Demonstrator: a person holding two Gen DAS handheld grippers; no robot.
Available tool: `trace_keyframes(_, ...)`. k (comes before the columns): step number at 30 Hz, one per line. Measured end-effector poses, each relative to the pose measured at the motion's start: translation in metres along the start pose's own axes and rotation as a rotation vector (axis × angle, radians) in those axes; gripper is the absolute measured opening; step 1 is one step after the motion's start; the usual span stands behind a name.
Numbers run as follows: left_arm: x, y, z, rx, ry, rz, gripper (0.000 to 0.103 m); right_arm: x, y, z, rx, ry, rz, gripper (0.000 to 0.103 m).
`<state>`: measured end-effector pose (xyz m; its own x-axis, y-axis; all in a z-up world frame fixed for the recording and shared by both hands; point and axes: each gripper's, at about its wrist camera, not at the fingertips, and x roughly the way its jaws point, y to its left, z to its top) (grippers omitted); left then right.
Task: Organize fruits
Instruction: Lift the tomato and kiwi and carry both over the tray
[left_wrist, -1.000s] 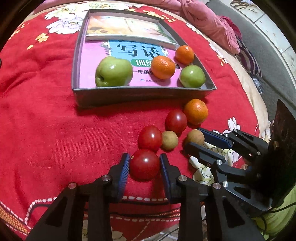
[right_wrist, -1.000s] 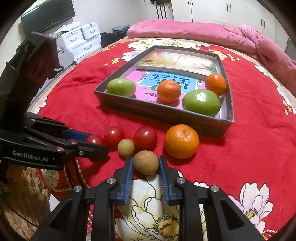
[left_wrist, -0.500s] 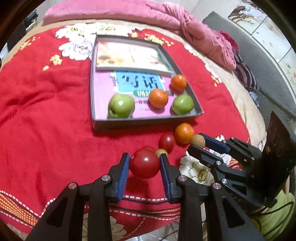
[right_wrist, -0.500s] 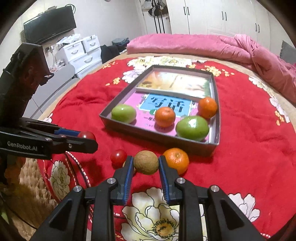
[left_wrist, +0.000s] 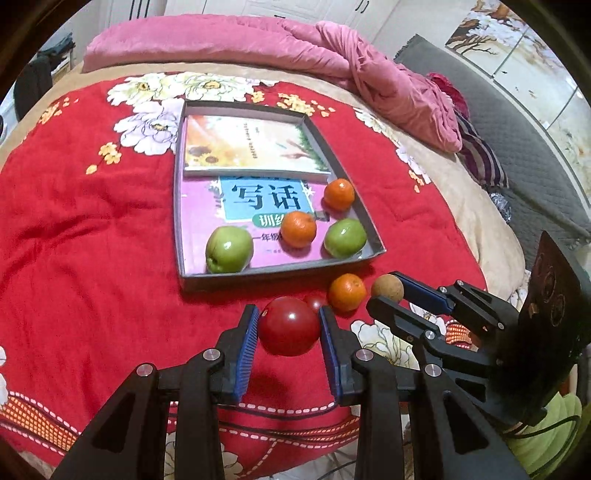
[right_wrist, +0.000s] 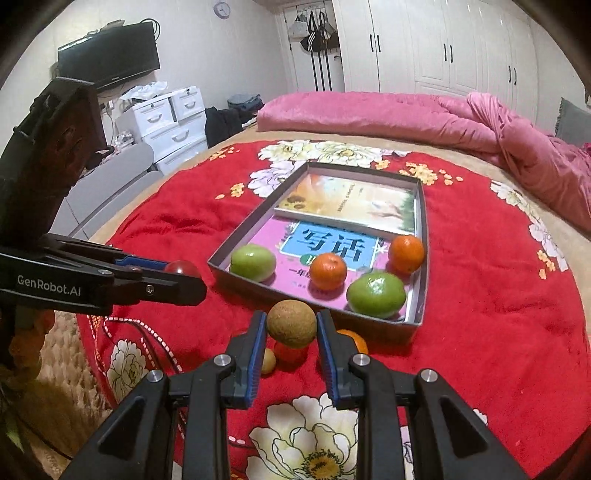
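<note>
My left gripper (left_wrist: 288, 328) is shut on a red tomato (left_wrist: 289, 326) and holds it above the red blanket, in front of the grey tray (left_wrist: 280, 271). My right gripper (right_wrist: 291, 325) is shut on a brown round fruit (right_wrist: 291, 323), also lifted; it shows in the left wrist view (left_wrist: 387, 288). The tray (right_wrist: 317, 302) holds two green apples (right_wrist: 253, 261) (right_wrist: 376, 294), two oranges (right_wrist: 328, 270) (right_wrist: 406, 253) and two books. On the blanket below lie an orange (left_wrist: 347, 292), another tomato (left_wrist: 314, 301) and a small brown fruit (right_wrist: 268, 360).
The red floral blanket (left_wrist: 92, 258) covers a round bed. A pink quilt (right_wrist: 406, 114) lies bunched at the far side. White drawers (right_wrist: 166, 118) and a television (right_wrist: 110, 59) stand beyond the bed's left edge. A beige rug (right_wrist: 62, 354) lies below the left gripper.
Both grippers have risen from the blanket with their fruits held, and the tray and loose fruits now look farther away and lower.
</note>
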<state>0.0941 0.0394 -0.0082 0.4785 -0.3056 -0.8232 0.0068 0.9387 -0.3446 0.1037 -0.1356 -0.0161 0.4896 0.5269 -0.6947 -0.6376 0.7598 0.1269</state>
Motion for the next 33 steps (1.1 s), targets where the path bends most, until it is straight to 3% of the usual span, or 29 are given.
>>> trace_keyframes(17,-0.006,-0.011,0.022,0.009,-0.040,-0.004,0.034,-0.011,-0.012,0.015,0.011,-0.048,-0.030,0.028)
trace_keyframes(33,0.012,-0.017,0.040,0.006,-0.036,0.002,0.034,-0.016,-0.035,0.037,0.038,-0.099,-0.071,0.028)
